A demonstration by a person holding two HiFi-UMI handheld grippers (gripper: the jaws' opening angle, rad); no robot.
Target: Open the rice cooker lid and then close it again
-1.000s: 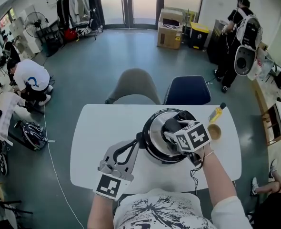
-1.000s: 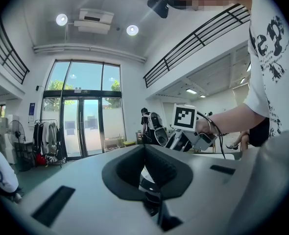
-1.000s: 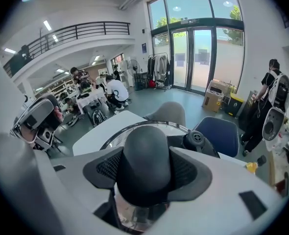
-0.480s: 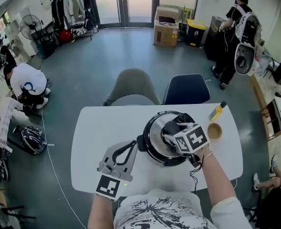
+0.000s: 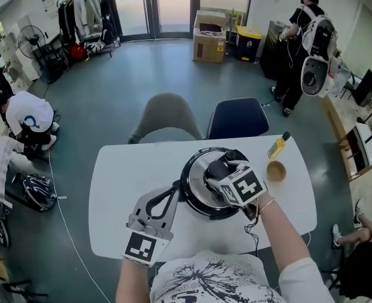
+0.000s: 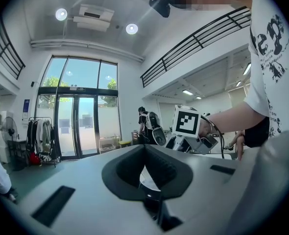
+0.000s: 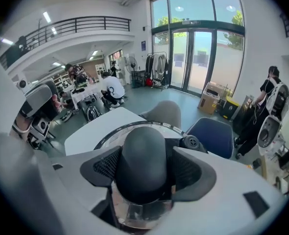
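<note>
At the left of the white tabletop [image 5: 120, 169], the left gripper [image 5: 175, 188] lies level and points toward the rice cooker [image 5: 187, 201]. Its jaws are closed, tips meeting. Behind the tips the pads bow apart into a loop with only bare tabletop showing through it, and nothing is clamped between them. The tips end just beside the cooker's left flank; whether they touch it cannot be told.

The rice cooker stands in the middle of the tabletop. Its shiny round lid [image 5: 198, 183] sits flat and shut on top, and a black rim rings the lid.

The right gripper [image 5: 219, 169] angles down onto the lid from the near side, and its marker cube [image 5: 243, 187] faces up. Its jaws straddle the lid's black knob [image 7: 144, 155], which fills the space between the ribbed pads. They have just been opening, and a thin dark gap shows beside the knob on one side, so the pads no longer squeeze it.

Just right of the cooker a small tan cup [image 5: 275, 171] stands on the tabletop. A yellow bottle [image 5: 277, 146] lies beyond it near the far edge.

Two chairs are drawn up on the far side, a grey chair [image 5: 166, 115] and to its right a blue chair [image 5: 238, 118].
</note>
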